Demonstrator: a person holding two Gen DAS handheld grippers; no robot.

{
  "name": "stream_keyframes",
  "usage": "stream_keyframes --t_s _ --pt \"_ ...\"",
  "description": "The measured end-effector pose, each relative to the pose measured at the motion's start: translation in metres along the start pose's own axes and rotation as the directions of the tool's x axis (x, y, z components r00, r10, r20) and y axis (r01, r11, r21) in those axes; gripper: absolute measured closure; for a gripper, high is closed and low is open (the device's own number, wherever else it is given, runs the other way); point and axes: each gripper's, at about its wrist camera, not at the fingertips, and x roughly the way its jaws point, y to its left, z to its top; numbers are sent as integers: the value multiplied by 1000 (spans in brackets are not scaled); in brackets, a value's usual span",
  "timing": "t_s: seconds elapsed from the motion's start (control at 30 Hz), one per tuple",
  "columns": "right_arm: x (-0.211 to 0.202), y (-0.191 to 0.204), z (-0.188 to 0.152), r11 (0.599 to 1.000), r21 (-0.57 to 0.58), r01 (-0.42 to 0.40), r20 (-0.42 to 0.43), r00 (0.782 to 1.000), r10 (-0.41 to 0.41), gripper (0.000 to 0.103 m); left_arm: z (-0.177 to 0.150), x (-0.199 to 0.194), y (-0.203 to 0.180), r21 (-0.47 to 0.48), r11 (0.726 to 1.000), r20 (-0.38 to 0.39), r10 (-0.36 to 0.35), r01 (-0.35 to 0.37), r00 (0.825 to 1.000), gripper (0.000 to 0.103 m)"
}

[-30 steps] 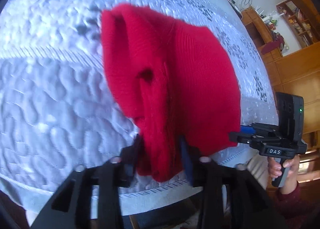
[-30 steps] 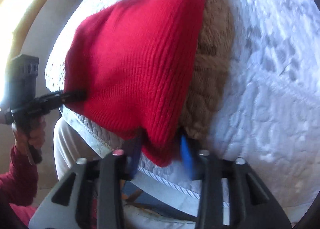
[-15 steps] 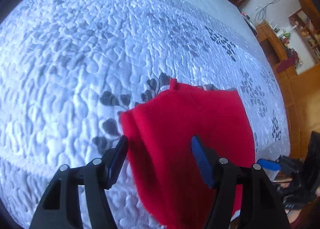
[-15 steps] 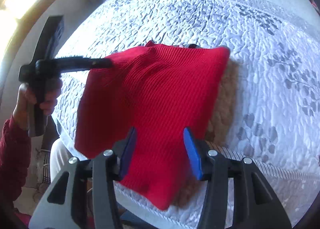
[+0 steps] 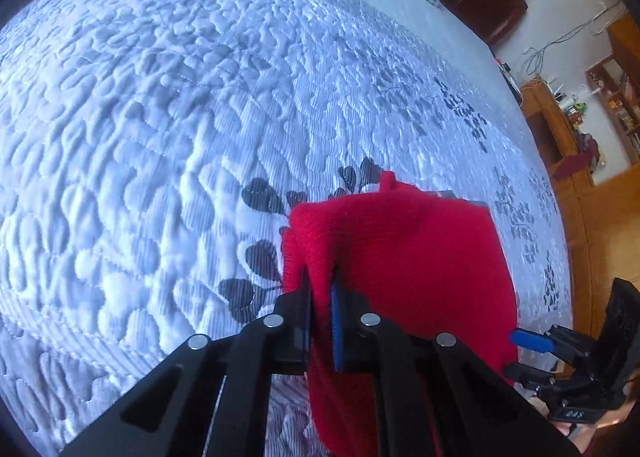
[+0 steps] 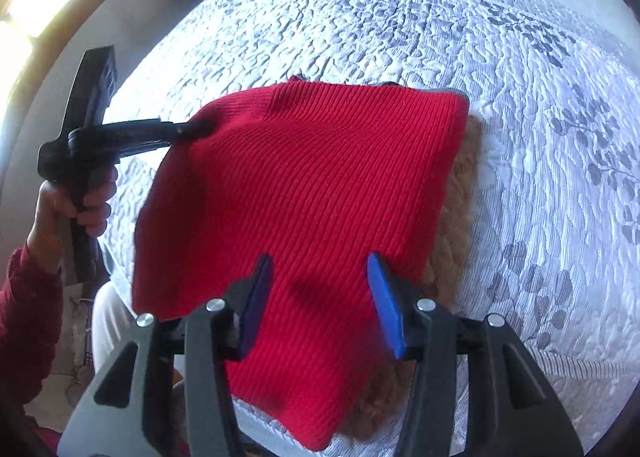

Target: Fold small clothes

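Near the front edge of the white quilted bedspread (image 6: 540, 137) lies the red knit garment (image 6: 312, 193), spread mostly flat, its right side overlapping a brown fuzzy piece of clothing (image 6: 460, 225) underneath. At the garment's left edge, the left gripper (image 5: 320, 297) has its fingers clenched on a raised fold of the red knit; from the right wrist view it reaches in from the left, held by a hand (image 6: 76, 209) in a red sleeve. Over the near part of the garment, the right gripper (image 6: 320, 293) hovers released, blue pads (image 6: 384, 305) wide apart, gripping nothing
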Motion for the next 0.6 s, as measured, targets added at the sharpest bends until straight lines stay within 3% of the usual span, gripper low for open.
stream_keyframes --t_s 0.13,0.2,0.23,0.27,0.43,0.6 --pt "0 3 -3 1000 -7 10 10 1000 -9 49 -2 1 -14 59 997 -3 46 -46 999 89" --pt "-8 3 -7 1000 4 9 17 1000 -9 49 -7 -9 -16 52 997 -10 54 -53 999 73" --pt "-13 3 -10 1000 9 10 22 1000 -10 48 -11 -16 -16 44 997 -2 60 -60 998 55" --pt "-18 3 -14 1000 14 10 29 1000 -11 46 -17 -26 -16 39 997 13 70 -71 997 44" --pt "-31 -12 -55 993 118 -14 -8 1000 15 44 -71 -62 -25 41 998 -37 51 -50 998 39" --pt "-25 -23 -88 977 204 -68 -38 996 77 44 -129 -58 -47 69 997 -126 33 -25 991 39"
